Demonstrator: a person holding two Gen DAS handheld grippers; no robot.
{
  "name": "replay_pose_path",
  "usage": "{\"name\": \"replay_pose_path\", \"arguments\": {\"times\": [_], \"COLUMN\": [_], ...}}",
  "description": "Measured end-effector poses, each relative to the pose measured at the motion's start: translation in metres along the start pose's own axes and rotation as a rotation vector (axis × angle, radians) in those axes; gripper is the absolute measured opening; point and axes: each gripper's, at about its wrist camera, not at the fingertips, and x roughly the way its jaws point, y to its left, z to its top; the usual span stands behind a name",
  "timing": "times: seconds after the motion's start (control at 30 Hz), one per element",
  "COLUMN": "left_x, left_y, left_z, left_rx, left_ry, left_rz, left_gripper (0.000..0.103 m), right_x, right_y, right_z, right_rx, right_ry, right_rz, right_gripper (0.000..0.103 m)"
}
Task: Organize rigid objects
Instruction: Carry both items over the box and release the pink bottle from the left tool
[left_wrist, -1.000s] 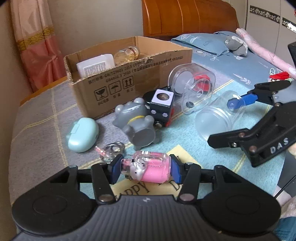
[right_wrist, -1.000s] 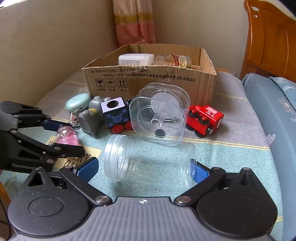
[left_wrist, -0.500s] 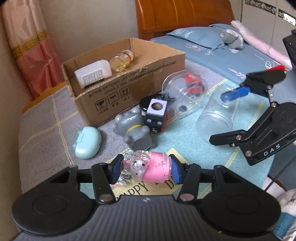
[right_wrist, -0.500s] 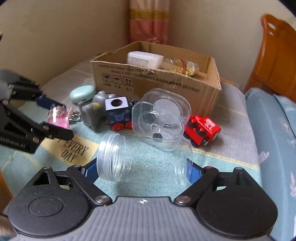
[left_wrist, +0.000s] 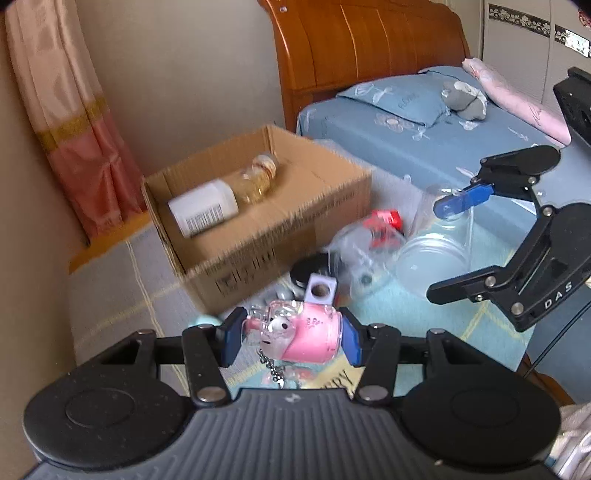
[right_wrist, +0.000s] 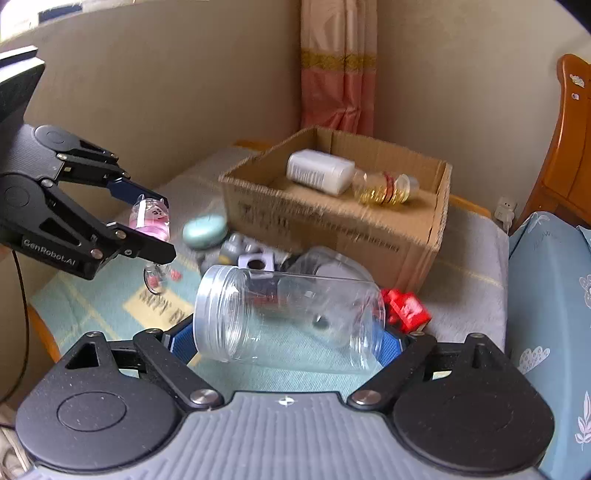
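My left gripper (left_wrist: 291, 334) is shut on a pink pig keychain bottle (left_wrist: 308, 338), held off the blanket with its chain hanging below. The right wrist view shows the same gripper (right_wrist: 159, 229) and pink bottle (right_wrist: 149, 219) at the left. My right gripper (right_wrist: 288, 338) is shut on a clear plastic jar (right_wrist: 288, 306), lying sideways with its mouth to the left and lifted clear. From the left wrist, that gripper (left_wrist: 439, 251) and jar (left_wrist: 432, 258) sit at the right. Behind stands an open cardboard box (right_wrist: 332, 225) holding a white bottle (right_wrist: 319, 171) and an amber bottle (right_wrist: 384, 190).
On the blanket before the box lie a red toy train (right_wrist: 406, 310), a clear square container (right_wrist: 332, 264), a cube-shaped toy car (right_wrist: 255, 262), a grey toy (right_wrist: 236, 243) and a mint case (right_wrist: 205, 227). A blue bed (left_wrist: 424, 140) with a wooden headboard lies to the right.
Both grippers have risen with their loads. The right jaws closed onto the jar, which left the blanket. The pink bottle now hangs above the other toys.
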Motion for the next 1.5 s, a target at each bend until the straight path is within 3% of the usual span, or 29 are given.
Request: {"name": "replay_pose_path", "arguments": {"times": [0.27,0.37,0.57,0.9,0.93,1.0,1.03,1.27,1.5], "left_x": [-0.01,-0.012,0.006,0.055,0.058,0.06,0.059,0.045,0.036], "left_y": [0.017,0.026,0.046,0.059,0.059,0.064,0.065,0.062,0.046], "left_z": [0.049,0.071,0.103,0.097,0.094,0.09,0.088,0.069,0.039], "left_rx": [0.001,0.003,-0.026,-0.096,-0.107,-0.127,-0.14,-0.179,-0.203], "left_ry": [-0.062,-0.107,-0.126,-0.07,-0.073,-0.077,-0.091,-0.153,-0.162], "left_rz": [0.022,0.067,0.103,0.07,0.071,0.069,0.077,0.077,0.142], "left_gripper": [0.052,0.052,0.052,0.053,0.056,0.092,0.098,0.102,0.102], "right_x": [-0.009,-0.011,-0.012,0.008,0.01,0.012,0.014,0.021,0.03], "right_y": [-0.019,-0.031,-0.046,-0.058,-0.057,-0.058,-0.058,-0.058,-0.057], "right_z": [0.035,0.049,0.076,0.098,0.099,0.098,0.098,0.101,0.104], "right_rx": [-0.066,-0.06,-0.04,-0.012,-0.012,-0.008,-0.006,0.003,0.014], "right_ry": [-0.032,-0.05,-0.099,-0.1,-0.097,-0.092,-0.088,-0.073,-0.054], "right_rz": [-0.05,-0.057,-0.064,-0.081,-0.086,-0.092,-0.094,-0.1,-0.101], "right_gripper": [0.093,0.093,0.093,0.093,0.093,0.093,0.093,0.093,0.093]}}
